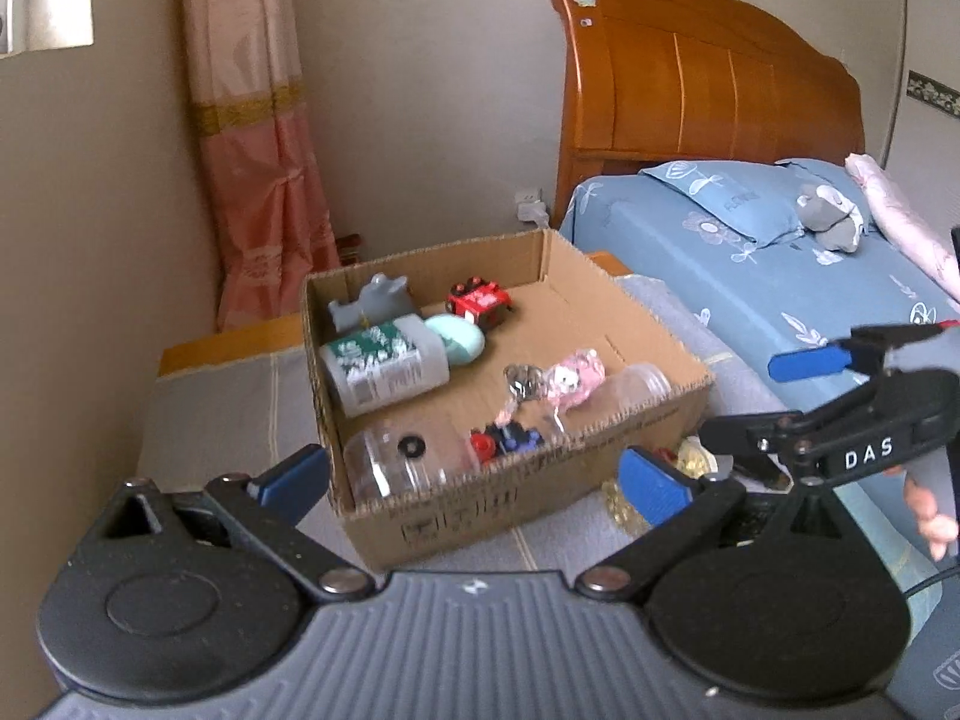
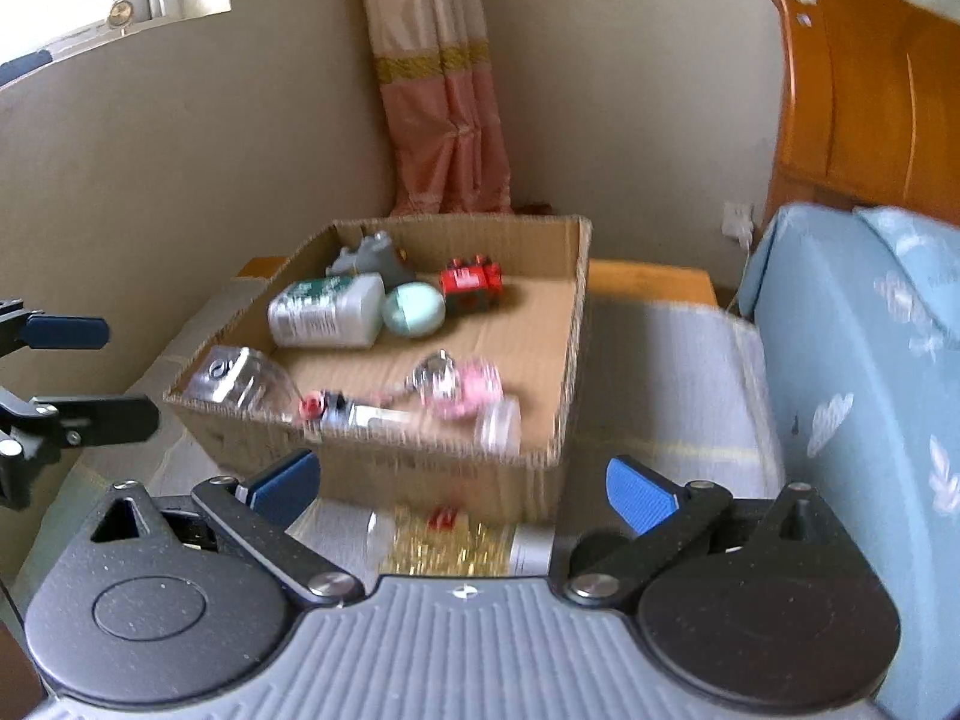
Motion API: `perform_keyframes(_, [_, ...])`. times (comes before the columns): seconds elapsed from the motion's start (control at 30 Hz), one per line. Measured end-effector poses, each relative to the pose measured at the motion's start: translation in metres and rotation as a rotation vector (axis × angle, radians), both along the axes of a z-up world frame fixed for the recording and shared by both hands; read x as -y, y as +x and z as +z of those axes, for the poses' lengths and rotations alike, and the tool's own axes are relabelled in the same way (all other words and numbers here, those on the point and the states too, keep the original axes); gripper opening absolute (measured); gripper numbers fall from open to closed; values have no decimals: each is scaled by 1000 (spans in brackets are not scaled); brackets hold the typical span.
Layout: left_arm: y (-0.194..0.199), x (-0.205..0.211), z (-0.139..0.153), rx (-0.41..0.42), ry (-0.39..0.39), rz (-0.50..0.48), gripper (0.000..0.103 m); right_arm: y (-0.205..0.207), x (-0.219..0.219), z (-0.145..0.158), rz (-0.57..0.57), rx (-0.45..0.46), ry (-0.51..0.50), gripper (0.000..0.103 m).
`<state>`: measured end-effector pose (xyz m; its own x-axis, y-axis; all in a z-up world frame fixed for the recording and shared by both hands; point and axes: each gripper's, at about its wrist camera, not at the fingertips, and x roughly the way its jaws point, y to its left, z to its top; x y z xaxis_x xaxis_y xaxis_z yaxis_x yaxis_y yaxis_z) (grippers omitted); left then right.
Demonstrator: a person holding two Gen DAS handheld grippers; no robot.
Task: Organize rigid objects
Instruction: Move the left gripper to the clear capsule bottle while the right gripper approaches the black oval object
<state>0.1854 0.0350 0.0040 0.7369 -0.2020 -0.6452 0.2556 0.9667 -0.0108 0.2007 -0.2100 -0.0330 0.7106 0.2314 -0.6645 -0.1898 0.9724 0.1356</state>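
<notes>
- Your left claw (image 1: 474, 480) stands wide, blue pads apart, nothing between them.
- Your right claw (image 2: 462, 486) is just as wide and holds nothing; it hangs over a gold-patterned packet (image 2: 444, 546) lying on the surface just before the box.
- The cardboard box (image 1: 636, 414) sits on the cloth-covered surface (image 1: 228, 408), holding a white bottle (image 1: 384, 369), red toy car (image 1: 478, 300), mint egg (image 1: 459, 339), grey figure (image 1: 372, 300), pink toy (image 1: 576, 381) and clear jars.
- Beyond: a blue-sheeted bed (image 1: 780, 276), wooden headboard (image 1: 708, 90) and pink curtain (image 1: 258, 138).
</notes>
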Motion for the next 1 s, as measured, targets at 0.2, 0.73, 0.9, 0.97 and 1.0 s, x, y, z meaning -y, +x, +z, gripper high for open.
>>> perform_keyframes(0.2, [-19, 0, -17, 44, 0, 55, 102, -7, 0, -29, 6, -23, -19, 103])
perform_keyframes(0.73, [-40, -20, -53, 4, -63, 171, 102, 7, -21, -58, 42, -94, 40, 103])
perform_keyframes(0.9, [-41, -16, -53, 10, -67, 166, 102, 0, -17, -57, 129, -108, 45, 103])
perform_keyframes(0.97, [-41, -13, -53, 13, -64, 157, 102, -5, -8, -54, 150, -104, 44, 103])
perform_keyframes(1.0, [-42, -12, -53, 15, -63, 154, 102, -8, -3, -52, 145, -87, 23, 103])
